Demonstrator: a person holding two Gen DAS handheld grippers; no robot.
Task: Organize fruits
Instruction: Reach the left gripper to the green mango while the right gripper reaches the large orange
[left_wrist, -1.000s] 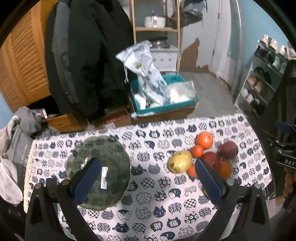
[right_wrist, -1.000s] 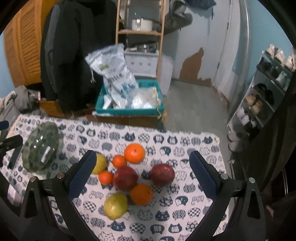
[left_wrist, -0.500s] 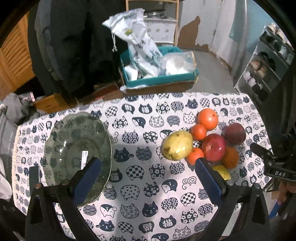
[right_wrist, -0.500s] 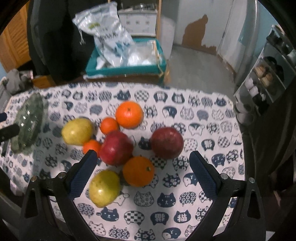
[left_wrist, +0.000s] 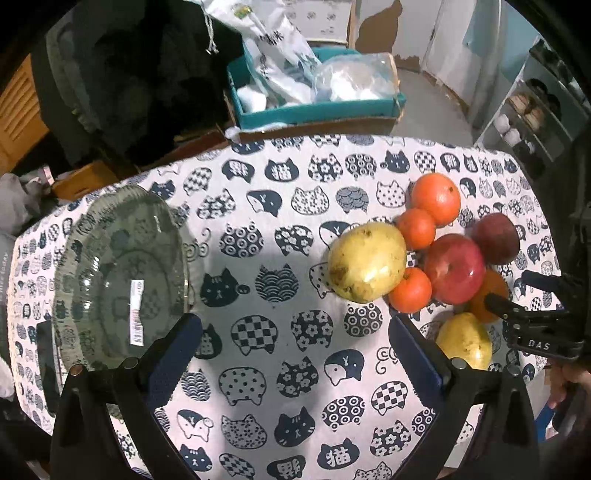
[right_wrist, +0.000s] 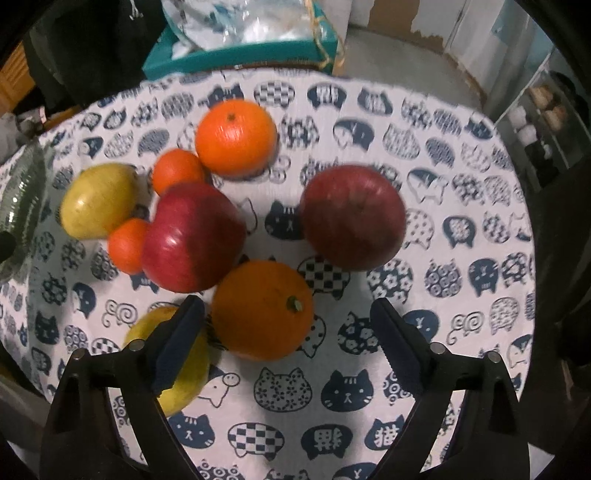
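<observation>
A pile of fruit lies on the cat-print cloth: two yellow pears (left_wrist: 366, 263) (left_wrist: 466, 341), two red apples (right_wrist: 194, 238) (right_wrist: 352, 218), two large oranges (right_wrist: 236, 137) (right_wrist: 263, 309) and two small tangerines (right_wrist: 177, 170) (right_wrist: 127, 245). An empty green glass plate (left_wrist: 118, 273) with a barcode sticker sits at the left. My left gripper (left_wrist: 291, 354) is open above bare cloth between plate and fruit. My right gripper (right_wrist: 290, 341) is open, low over the near orange, its left finger beside the near pear (right_wrist: 184, 369).
The right gripper's body (left_wrist: 535, 325) shows at the right edge in the left wrist view. Beyond the table's far edge stand a teal box (left_wrist: 314, 107) with plastic bags, hanging dark coats and a shoe rack (left_wrist: 535, 110).
Both grippers have come down and forward toward the table. The right gripper has closed in on the fruit pile; the left has dropped lower over the cloth. No fruit has moved.
</observation>
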